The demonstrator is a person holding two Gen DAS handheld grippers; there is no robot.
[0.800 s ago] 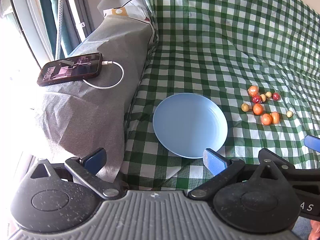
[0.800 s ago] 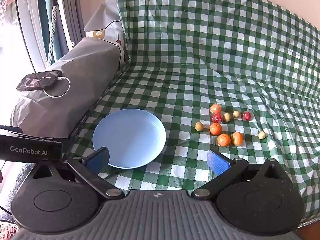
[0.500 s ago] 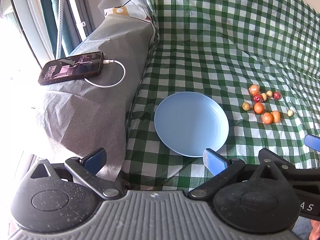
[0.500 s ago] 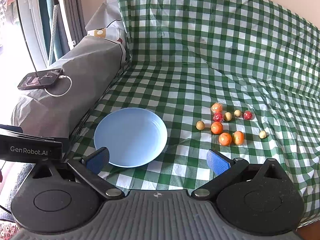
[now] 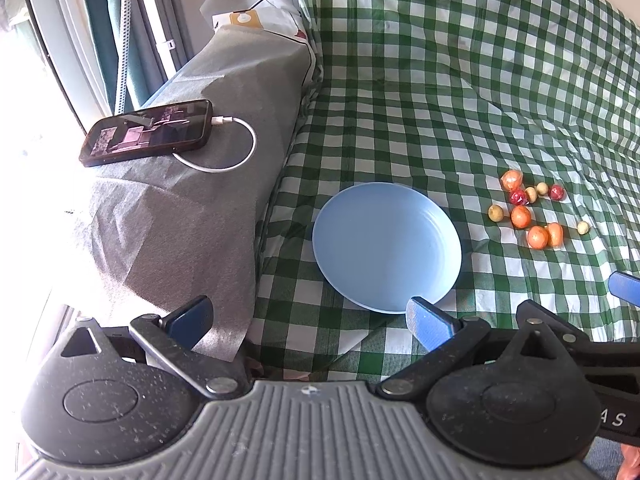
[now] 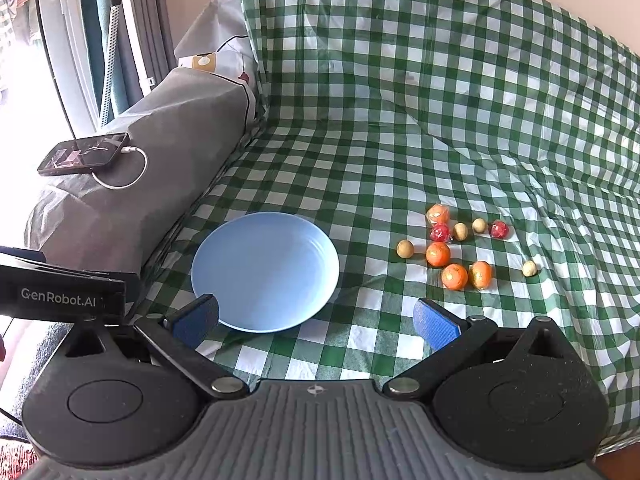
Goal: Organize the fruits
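Lying beyond the wide-spread right claw (image 6: 316, 318), the fruits (image 6: 454, 246).

A green-and-white checked cloth (image 6: 400, 120) covered the seat and backrest. At nine o'clock from it a grey wrapped armrest (image 6: 160, 140) ran along the side. A dark phone (image 5: 148, 132) lay flat on that armrest, screen up, and a white charging cable (image 5: 236, 148) looped out from its three o'clock end. At eleven o'clock stood a window frame with a teal curtain (image 5: 108, 20).
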